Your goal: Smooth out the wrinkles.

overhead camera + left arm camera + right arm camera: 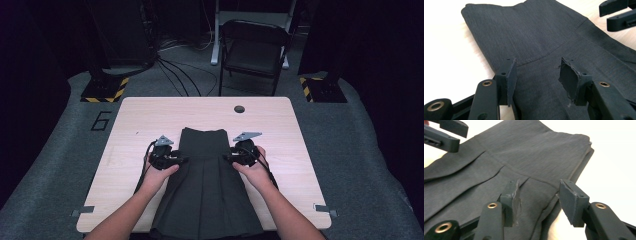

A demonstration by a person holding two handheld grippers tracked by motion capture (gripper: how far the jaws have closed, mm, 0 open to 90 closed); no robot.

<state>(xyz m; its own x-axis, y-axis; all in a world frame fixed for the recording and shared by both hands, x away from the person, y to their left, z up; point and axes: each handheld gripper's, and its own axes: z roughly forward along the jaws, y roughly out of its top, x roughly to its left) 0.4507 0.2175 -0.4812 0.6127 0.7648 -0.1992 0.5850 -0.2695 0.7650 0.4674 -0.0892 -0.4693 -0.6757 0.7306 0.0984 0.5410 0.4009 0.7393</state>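
Note:
A dark grey pleated skirt (205,175) lies flat on the light wooden table (150,112), waistband at the far end, hem hanging over the near edge. My left gripper (183,160) is at the skirt's left edge just below the waistband. Its jaws stand open above the cloth (541,37), and the pads (570,78) press on nothing. My right gripper (228,158) mirrors it at the skirt's right edge, open, with the cloth edge (554,192) lying under the gap between its jaws. Each gripper view shows the other gripper's jaws across the skirt.
A dark folding chair (255,50) stands beyond the table's far edge, with cables on the floor beside it. A round hole (239,109) sits near the table's far edge. Bare tabletop lies left and right of the skirt. Yellow-black striped bases (102,90) flank the far corners.

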